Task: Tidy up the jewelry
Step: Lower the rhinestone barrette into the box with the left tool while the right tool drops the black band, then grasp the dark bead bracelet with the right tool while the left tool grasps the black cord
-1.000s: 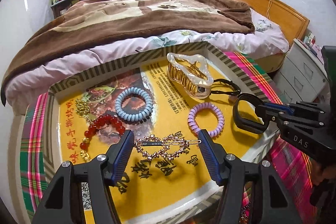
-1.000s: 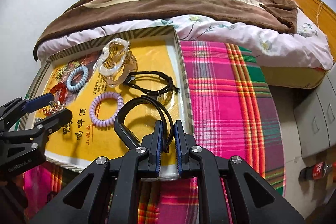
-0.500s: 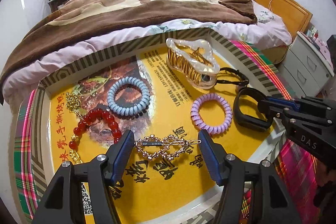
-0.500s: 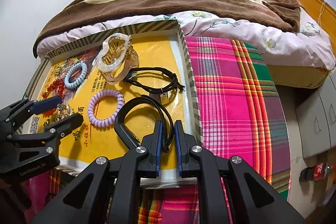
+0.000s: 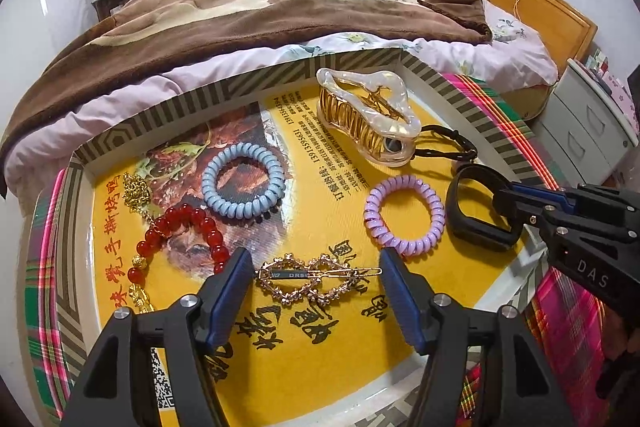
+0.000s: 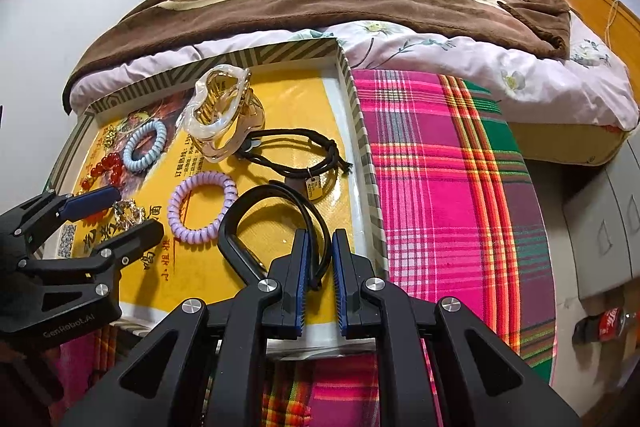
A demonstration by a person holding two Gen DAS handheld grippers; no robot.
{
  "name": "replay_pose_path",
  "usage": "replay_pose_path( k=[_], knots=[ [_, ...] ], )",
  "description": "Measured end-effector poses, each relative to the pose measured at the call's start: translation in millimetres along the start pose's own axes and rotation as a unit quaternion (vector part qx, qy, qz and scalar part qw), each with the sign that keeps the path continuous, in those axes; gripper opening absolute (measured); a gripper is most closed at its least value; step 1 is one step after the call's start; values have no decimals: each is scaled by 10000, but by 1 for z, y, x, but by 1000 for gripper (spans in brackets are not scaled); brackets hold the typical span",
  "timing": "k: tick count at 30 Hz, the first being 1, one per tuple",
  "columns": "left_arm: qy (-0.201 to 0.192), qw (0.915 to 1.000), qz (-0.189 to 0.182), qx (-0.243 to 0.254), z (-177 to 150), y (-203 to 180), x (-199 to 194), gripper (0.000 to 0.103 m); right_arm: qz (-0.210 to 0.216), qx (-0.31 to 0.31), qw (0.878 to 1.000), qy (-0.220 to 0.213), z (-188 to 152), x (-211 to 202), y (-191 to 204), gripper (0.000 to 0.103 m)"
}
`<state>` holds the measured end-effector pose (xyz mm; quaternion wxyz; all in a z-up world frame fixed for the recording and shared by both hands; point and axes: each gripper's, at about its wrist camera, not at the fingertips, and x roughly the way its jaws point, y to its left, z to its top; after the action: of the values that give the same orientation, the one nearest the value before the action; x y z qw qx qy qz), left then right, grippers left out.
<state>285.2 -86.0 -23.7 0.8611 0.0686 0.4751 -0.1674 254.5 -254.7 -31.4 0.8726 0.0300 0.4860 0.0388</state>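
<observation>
the left gripper [image 5: 314, 291] is wide open and holds nothing; a sparkly hair clip [image 5: 316, 277] lies on the yellow tray [image 5: 280, 367] between its fingers; the right gripper [image 6: 320, 267] has a small gap between its fingers, with the black band [image 6: 280, 223] in that gap; i cannot tell if it squeezes it; a purple hair tie [image 5: 404, 215] lies beside the band.

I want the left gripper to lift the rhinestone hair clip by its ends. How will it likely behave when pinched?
The rhinestone hair clip looks like thin metal, so probably stiff and light. It lies flat on the tray, so fingertips may skid over it. Its slim wire bar could slip from the open left gripper.
</observation>
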Motion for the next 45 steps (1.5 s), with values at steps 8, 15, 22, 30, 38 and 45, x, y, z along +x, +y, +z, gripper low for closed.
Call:
replay_pose_path(
  k=[8,15,22,30,38,45],
  knots=[
    [-64,10000,17,-23,-3,-1,-10,76,140,162,9995,-228,0,-14,-5,16],
    [-377,9993,42,34,-12,-9,-47,78,311,204,9982,-470,-10,-40,-1,27],
    [-556,9984,49,26,-26,-15,-80,79,381,227,9972,-606,-21,-61,0,27],
    [-642,9979,51,-39,-52,-19,-107,81,503,190,9957,-749,-38,-85,2,28],
    [-750,9967,-12,-323,-90,-10,-131,82,673,-16,9962,-555,-73,-86,5,37],
    [-718,9950,-58,-691,-124,8,-141,83,977,-401,9941,-226,-98,-65,19,38]
  ],
)
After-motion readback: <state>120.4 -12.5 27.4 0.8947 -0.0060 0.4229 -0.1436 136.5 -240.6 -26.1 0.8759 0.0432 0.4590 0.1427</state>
